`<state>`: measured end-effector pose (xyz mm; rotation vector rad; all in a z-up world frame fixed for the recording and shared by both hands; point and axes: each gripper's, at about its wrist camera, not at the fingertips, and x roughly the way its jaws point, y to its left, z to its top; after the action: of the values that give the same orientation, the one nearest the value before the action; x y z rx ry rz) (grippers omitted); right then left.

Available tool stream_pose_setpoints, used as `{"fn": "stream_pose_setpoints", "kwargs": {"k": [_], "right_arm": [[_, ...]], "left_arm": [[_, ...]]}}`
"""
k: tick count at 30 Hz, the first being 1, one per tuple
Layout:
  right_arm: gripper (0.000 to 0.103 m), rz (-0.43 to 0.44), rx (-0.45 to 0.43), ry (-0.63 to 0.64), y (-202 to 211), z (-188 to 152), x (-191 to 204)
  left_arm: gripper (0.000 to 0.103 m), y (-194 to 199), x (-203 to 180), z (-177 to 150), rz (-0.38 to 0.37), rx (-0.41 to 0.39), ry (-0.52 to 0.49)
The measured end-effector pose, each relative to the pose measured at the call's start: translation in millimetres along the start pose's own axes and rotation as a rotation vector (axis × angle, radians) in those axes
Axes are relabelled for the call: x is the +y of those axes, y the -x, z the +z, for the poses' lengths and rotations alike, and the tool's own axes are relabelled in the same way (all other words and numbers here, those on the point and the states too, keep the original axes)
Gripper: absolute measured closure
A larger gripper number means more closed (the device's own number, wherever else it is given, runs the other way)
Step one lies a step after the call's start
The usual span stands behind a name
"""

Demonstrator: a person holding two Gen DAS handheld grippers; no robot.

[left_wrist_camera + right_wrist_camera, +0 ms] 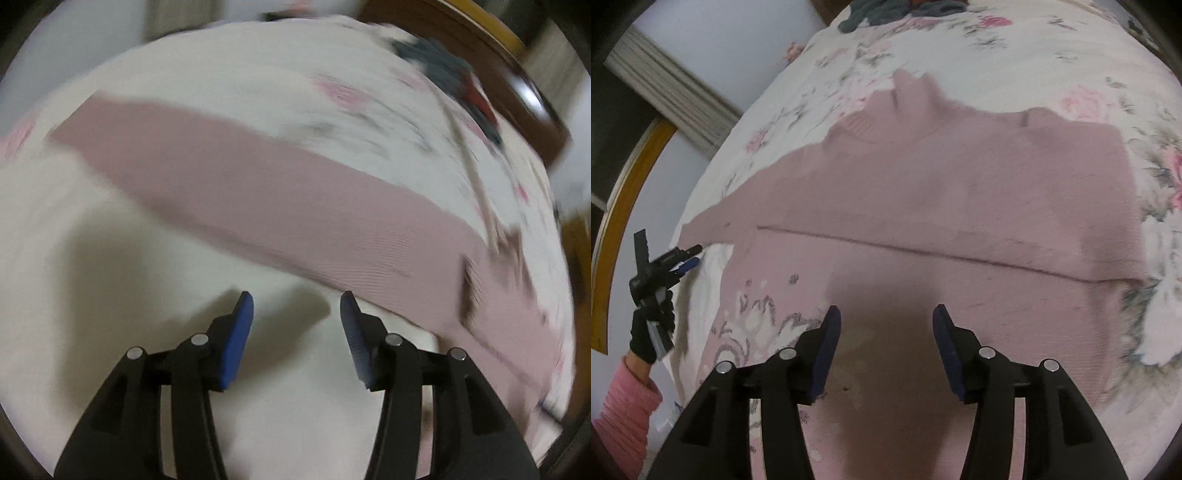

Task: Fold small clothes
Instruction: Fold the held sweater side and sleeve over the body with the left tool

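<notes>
Right, the floral bedspread point(1034, 48) fills both views, and across the middle of the right wrist frame lies the pink sweater point(960, 192), spread flat with a fold line running left to right, probably so each half can be turned over cleanly. At lower centre the right gripper point(886, 314) hovers above the near half, jaws wide apart, holding nothing. At the far left edge the left gripper point(689, 256) sits just beside the sleeve tip; in its own blurred view point(296, 299) it gapes empty over bare sheet. A dark clothes pile point(886, 11) waits at the top, well apart, leaving open room all round.
</notes>
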<state>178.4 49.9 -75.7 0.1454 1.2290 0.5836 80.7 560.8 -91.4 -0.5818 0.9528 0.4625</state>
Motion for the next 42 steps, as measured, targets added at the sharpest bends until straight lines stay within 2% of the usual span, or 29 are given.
{"fn": "stream_pose_setpoints", "kwargs": {"k": [2, 6, 9, 15, 19, 22, 24, 28, 30, 33, 39, 42], "right_arm": [[0.051, -0.012, 0.012, -0.001, -8, 0, 3], [0.051, -0.036, 0.025, -0.015, -15, -4, -2], [0.051, -0.056, 0.032, -0.024, -22, -4, -8], [0.051, -0.07, 0.034, -0.019, -32, -5, -12], [0.051, -0.083, 0.03, -0.004, -35, -6, -11], [0.05, -0.082, 0.028, -0.006, -37, -5, -11], [0.05, -0.081, 0.027, -0.006, -37, -5, -11], [0.05, -0.081, 0.024, -0.006, -35, -7, -11], [0.05, -0.079, 0.024, -0.014, -34, -7, -11], [0.05, -0.072, 0.023, -0.024, -30, -9, -10], [0.05, -0.056, 0.018, -0.033, -20, -15, -9], [0.05, -0.055, 0.01, -0.028, -14, -17, -10]], "left_arm": [[0.055, -2, 32, 13, 0.006, -0.016, 0.081], [0.057, -8, 75, 37, -0.06, -0.057, 0.22], [0.057, -17, 84, 53, -0.102, -0.088, 0.281], [0.059, -29, 93, 72, -0.137, -0.146, 0.317], [0.068, -27, 105, 81, -0.152, -0.177, 0.342], [0.078, -23, 115, 80, -0.161, -0.18, 0.361], [0.09, -22, 117, 80, -0.153, -0.178, 0.359], [0.096, -13, 119, 78, -0.141, -0.199, 0.34], [0.097, -1, 104, 78, -0.117, -0.229, 0.277], [0.097, 14, 76, 77, -0.124, -0.259, 0.176], [0.097, 40, -27, 51, -0.225, -0.266, -0.04], [0.097, 41, -70, 34, -0.259, -0.256, -0.11]]}}
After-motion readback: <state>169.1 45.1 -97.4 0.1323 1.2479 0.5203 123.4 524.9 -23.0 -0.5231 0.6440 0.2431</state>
